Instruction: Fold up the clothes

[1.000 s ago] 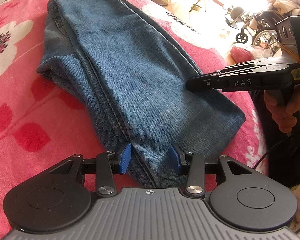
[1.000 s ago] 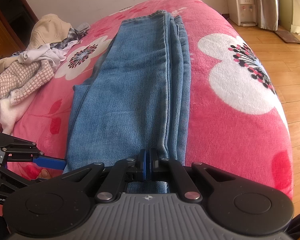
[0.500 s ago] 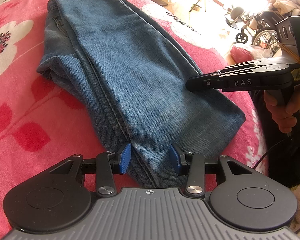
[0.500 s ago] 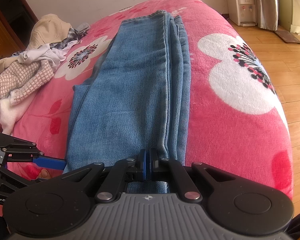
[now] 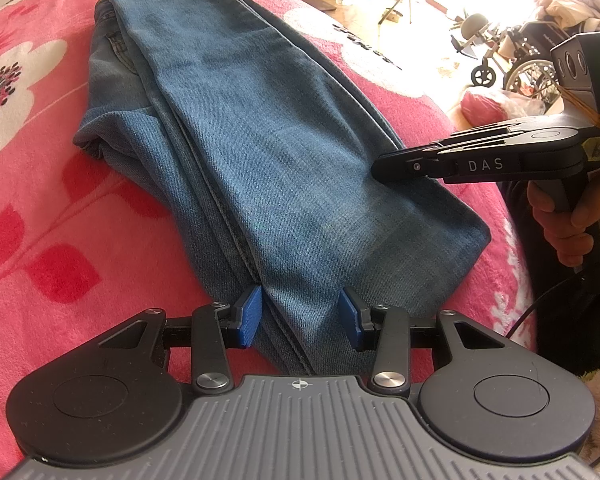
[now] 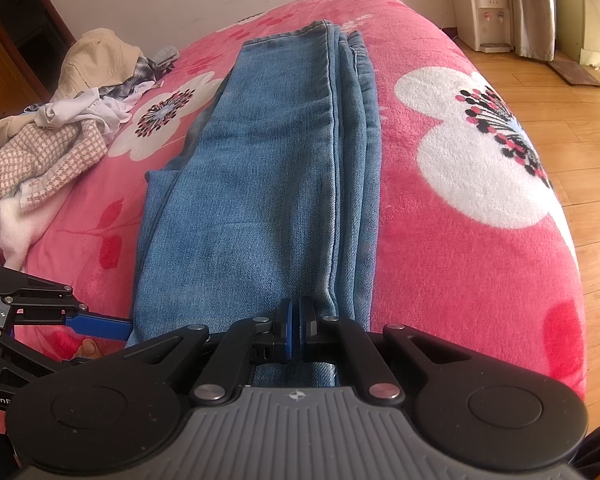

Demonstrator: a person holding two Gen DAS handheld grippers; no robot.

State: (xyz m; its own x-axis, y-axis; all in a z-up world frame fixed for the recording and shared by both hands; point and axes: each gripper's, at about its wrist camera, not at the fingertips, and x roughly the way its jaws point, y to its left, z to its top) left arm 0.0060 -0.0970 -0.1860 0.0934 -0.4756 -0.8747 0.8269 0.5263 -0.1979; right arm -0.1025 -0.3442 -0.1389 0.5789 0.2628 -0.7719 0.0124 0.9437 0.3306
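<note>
Here, one jeans, left gripper fingers apart astride hem, right gripper fingers closed.

"DAS" on right tongs, "Gen" on left tongs

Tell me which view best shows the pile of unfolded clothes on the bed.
The right wrist view: the pile of clothes lies at the left, on the pink blanket beside the jeans. The left wrist view shows none of it, only the jeans and blanket.
</note>
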